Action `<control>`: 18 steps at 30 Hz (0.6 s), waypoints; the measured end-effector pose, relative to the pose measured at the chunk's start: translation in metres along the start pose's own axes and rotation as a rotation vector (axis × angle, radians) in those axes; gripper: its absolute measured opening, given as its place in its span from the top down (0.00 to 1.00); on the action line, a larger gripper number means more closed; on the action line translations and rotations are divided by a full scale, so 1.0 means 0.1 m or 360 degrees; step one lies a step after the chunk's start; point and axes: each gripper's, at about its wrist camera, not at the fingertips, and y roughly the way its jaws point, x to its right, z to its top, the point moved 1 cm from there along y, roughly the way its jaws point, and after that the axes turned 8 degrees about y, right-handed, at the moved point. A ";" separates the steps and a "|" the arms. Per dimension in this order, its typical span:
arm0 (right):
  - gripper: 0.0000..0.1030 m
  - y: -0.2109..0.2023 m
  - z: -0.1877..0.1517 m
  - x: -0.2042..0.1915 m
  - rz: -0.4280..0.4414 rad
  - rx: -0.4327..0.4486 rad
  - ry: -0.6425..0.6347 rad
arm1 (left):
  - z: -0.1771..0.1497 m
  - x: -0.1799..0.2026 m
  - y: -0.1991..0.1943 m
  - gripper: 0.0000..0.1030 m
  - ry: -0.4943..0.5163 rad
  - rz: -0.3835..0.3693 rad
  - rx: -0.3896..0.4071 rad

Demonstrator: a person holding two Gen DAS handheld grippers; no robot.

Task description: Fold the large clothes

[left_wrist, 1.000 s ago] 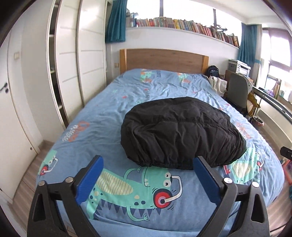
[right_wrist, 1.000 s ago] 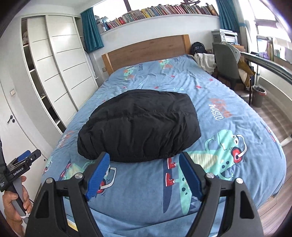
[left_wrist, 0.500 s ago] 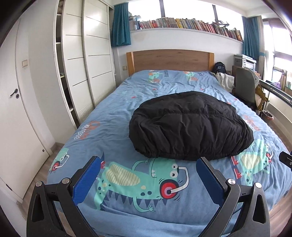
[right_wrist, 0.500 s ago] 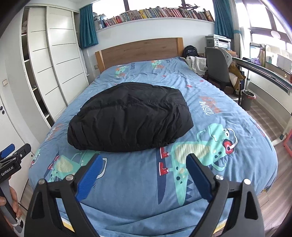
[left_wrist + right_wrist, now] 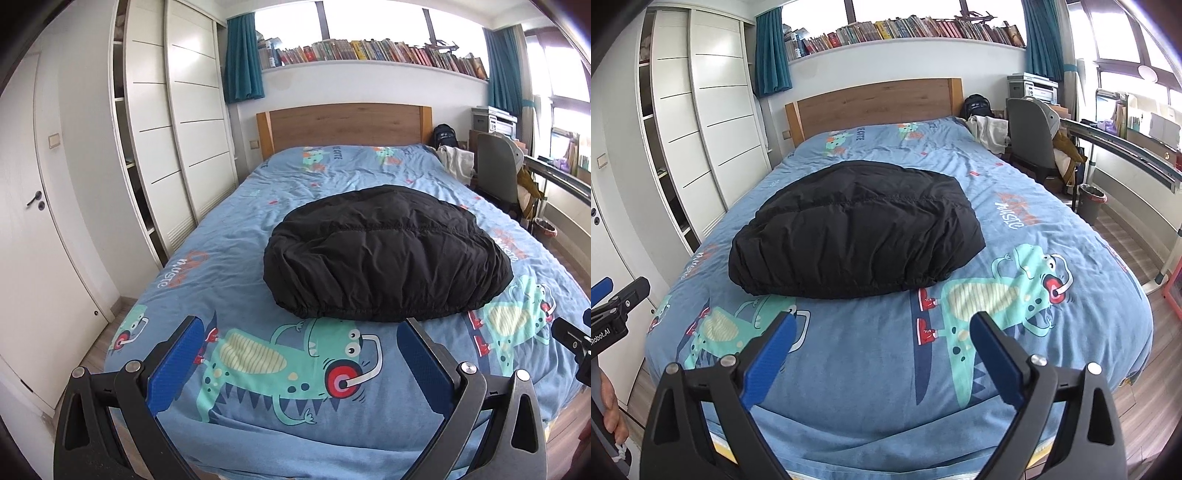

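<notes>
The wide blue dinosaur-print bed cover (image 5: 236, 229) carries the puffy black quilted jacket (image 5: 384, 258), folded into a mound mid-bed; left gripper (image 5: 299, 354) and right gripper (image 5: 882, 345) hang wide, empty, short of it — slippery padding could spring open if nudged.

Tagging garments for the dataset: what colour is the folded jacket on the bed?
Plain black, no pattern: the jacket shows best in the left wrist view, on the blue cartoon-print bedspread.

The right claw (image 5: 882, 330) gapes wide above the foot of the bed (image 5: 1071, 332), gripping nothing; a folded black jacket (image 5: 855, 240) lies mid-bed, the left claw (image 5: 613, 299) showing at the left edge
</notes>
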 end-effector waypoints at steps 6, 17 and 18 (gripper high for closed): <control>0.07 0.00 -0.03 0.03 -0.0019 -0.0001 0.0009 | -0.04 0.03 -0.02 0.01 -0.0003 -0.0003 0.0002; 0.07 0.01 -0.07 0.06 -0.0107 0.0010 -0.0017 | -0.15 0.12 0.06 0.01 -0.0010 -0.0062 -0.0079; 0.07 0.02 -0.08 0.07 -0.0117 0.0002 -0.0013 | -0.15 0.13 0.06 0.01 -0.0009 -0.0065 -0.0081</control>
